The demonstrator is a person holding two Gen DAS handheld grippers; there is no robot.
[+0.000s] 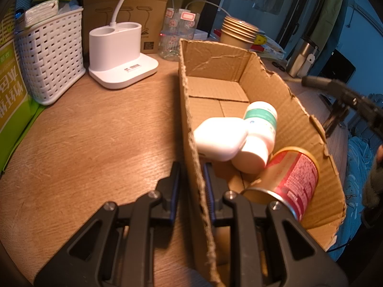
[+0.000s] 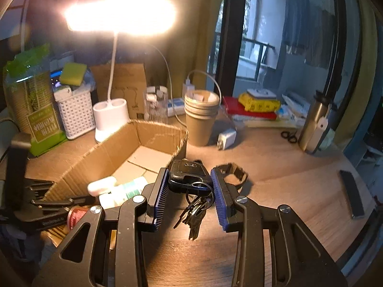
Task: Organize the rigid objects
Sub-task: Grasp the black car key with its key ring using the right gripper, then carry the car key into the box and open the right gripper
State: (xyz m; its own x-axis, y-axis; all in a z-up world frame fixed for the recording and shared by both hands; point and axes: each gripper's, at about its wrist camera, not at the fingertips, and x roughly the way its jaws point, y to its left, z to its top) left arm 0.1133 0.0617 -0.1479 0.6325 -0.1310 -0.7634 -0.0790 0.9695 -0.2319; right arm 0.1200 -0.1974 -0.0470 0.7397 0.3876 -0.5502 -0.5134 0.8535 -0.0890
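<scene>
1. The left gripper (image 1: 191, 186) is clamped on the near, torn side wall of the cardboard box (image 1: 189, 110), one pad outside and one inside.
2. The right gripper (image 2: 190, 186) has closed its blue ribbed pads on a black car key fob (image 2: 188, 173); the ring of keys (image 2: 197, 211) dangles below, clear of the table (image 2: 275, 162).
3. The fob is just beside the box's right wall, about level with its ragged rim.
4. Inside the box, at the near end, lie a white case (image 1: 220, 141), a white pill bottle (image 1: 258, 134) resting against it, and a red-and-gold can (image 1: 294, 177) on its side (the far half of the floor is bare).
5. Behind the fob sits a dark strap, probably a watch (image 2: 235, 174), partly hidden.
6. Beyond the box's far end: paper cups (image 2: 201, 117), a white charger (image 2: 226, 138), and the lamp base (image 2: 110, 117).
7. To the right the tabletop runs open toward a dark flat bar (image 2: 352, 196) near the edge.
</scene>
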